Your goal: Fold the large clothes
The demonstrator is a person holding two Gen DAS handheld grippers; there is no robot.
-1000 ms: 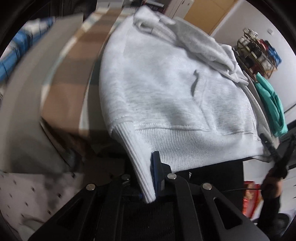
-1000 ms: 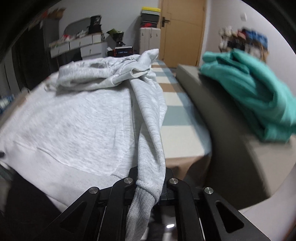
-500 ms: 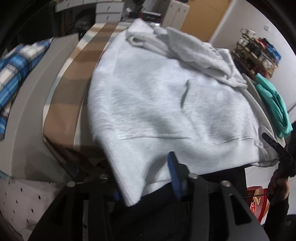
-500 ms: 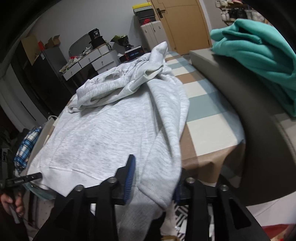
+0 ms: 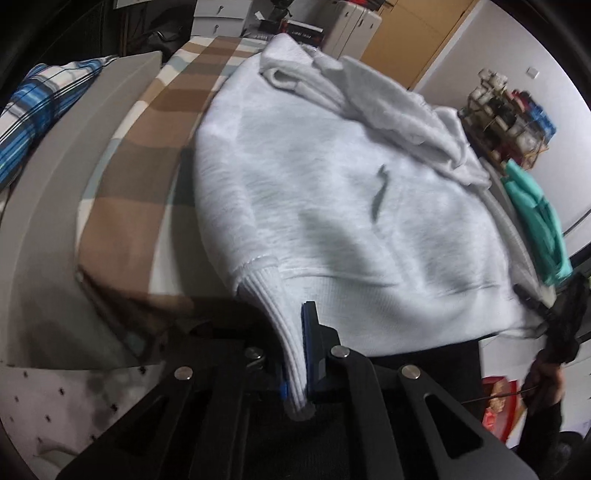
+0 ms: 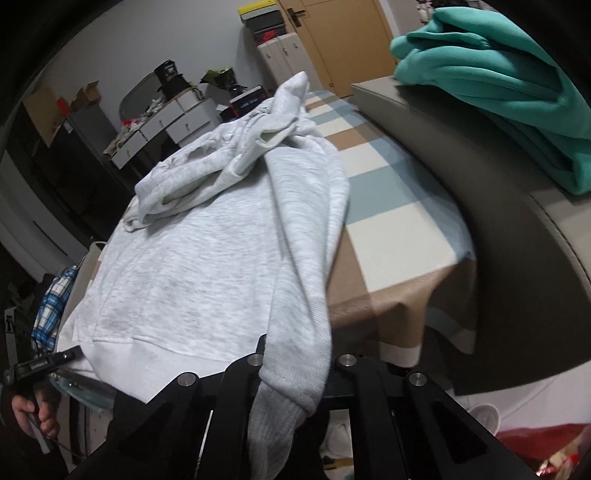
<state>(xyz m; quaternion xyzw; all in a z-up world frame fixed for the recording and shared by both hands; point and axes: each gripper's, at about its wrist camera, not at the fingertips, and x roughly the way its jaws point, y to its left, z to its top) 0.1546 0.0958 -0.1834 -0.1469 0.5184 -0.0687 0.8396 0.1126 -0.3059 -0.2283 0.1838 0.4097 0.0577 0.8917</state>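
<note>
Reclamped after a brief release: left gripper [image 5: 301, 354] pinching ribbed hem corner of grey hoodie [image 5: 332, 192], right gripper [image 6: 295, 363] clenched on its cuff. Beyond, hoodie spread flat over checked tablecloth [image 6: 388, 206]; teal garment [image 6: 498, 85] farther right.

Bare checked tablecloth [image 6: 391, 206] beside grey hoodie [image 6: 207, 266]; teal garment [image 6: 498, 85] heaped rightward.

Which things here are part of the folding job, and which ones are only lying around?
Part of the job:
- grey hoodie
- left gripper, shut on the ribbed hem
- right gripper, shut on the hoodie's sleeve
- checked tablecloth, the folding surface

Only lying around:
- teal garment
- blue plaid cloth
- boxes on the cabinets
</note>
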